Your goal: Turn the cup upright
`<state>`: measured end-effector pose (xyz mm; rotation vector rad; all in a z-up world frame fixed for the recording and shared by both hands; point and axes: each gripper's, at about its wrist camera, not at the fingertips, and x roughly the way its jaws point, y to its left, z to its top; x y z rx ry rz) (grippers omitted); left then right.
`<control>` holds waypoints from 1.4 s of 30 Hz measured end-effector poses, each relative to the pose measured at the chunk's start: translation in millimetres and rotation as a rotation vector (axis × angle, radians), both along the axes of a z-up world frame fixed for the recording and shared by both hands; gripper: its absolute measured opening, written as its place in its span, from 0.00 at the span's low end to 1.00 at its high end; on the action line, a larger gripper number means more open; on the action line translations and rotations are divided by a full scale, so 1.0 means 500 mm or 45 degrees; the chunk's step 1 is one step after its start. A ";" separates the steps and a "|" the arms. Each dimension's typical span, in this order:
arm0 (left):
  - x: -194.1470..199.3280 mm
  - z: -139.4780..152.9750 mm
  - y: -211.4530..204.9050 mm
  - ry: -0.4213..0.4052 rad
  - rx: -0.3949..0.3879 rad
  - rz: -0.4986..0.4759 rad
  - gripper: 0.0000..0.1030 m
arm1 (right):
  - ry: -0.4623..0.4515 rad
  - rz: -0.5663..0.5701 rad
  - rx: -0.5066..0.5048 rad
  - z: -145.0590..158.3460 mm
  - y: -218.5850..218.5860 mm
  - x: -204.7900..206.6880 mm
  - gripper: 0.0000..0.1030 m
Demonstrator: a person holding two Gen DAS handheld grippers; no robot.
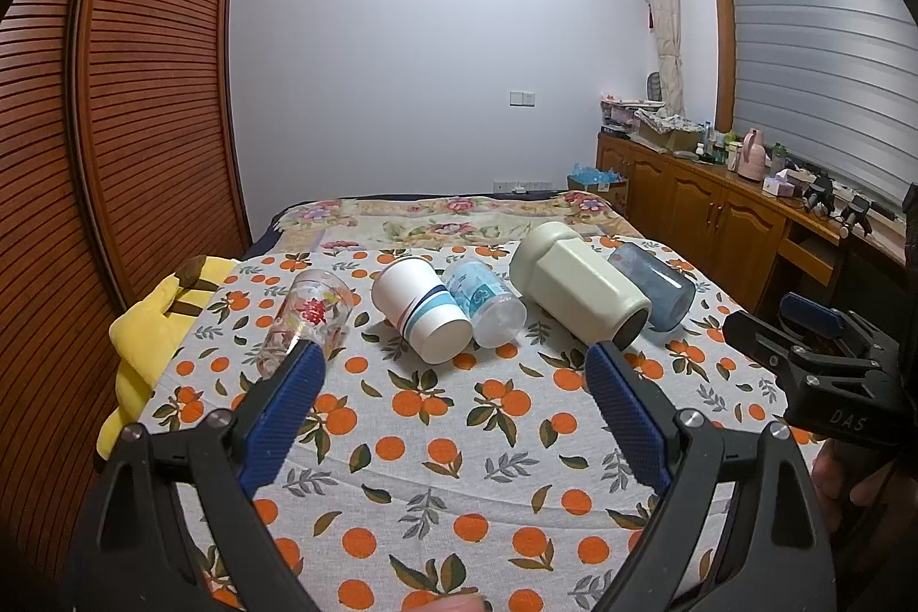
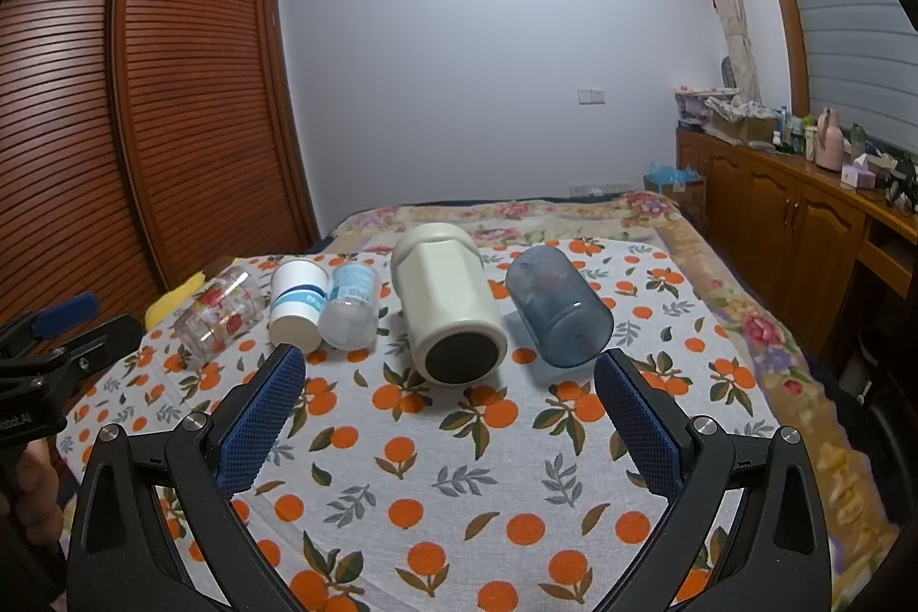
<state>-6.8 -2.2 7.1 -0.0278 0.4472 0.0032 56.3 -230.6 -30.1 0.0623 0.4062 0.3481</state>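
On the orange-print cloth [image 2: 459, 468], five cups lie toppled in a far row; left gripper [image 1: 453, 371] and right gripper [image 2: 450, 377] hover spread, empty. Danger: the cream faceted mug [image 2: 450, 308] rolls into the blue glass tumbler [image 2: 559, 305] if nudged

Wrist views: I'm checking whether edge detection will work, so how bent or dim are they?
Left wrist: fisheye bows the wardrobe strongly, black corners; cups sharp. Right wrist: same bowing, dim even light, soft shadow beside the cream cup.
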 end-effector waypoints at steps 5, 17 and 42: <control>0.000 0.000 0.000 -0.001 -0.001 -0.001 0.90 | 0.001 0.001 -0.001 0.000 0.001 0.001 0.99; -0.001 0.002 0.001 0.000 -0.001 -0.001 0.90 | -0.001 -0.001 -0.001 0.000 0.001 0.001 0.99; -0.007 0.013 0.001 -0.011 0.001 -0.005 0.90 | 0.001 0.001 -0.001 0.000 0.002 0.000 0.99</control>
